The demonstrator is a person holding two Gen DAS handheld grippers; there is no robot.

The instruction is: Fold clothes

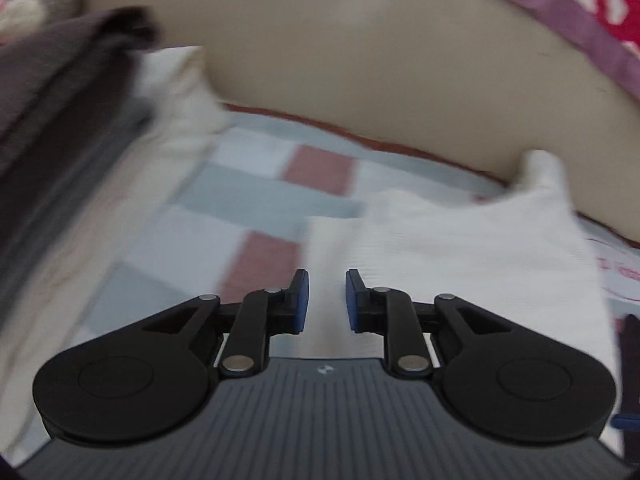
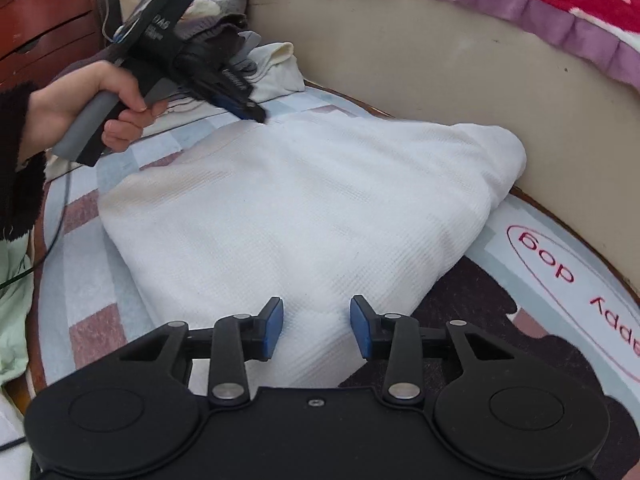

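The right hand-held gripper (image 2: 316, 328) hangs with its blue pads apart over the near corner of the white garment (image 2: 304, 208), nothing pinched between them. The garment spreads from there toward twelve o'clock across the checked bed sheet (image 2: 84, 280). At eleven o'clock the left hand-held gripper (image 2: 256, 114), held by a hand (image 2: 108, 108), tips onto the garment's far edge; its own view shows the pads apart, cloth beneath. Beyond, at eleven, lies a pile of clothes (image 2: 256, 60).

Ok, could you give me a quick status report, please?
Left tool open at the white garment's far edge. Right tool open over near edge. Nothing gripped.
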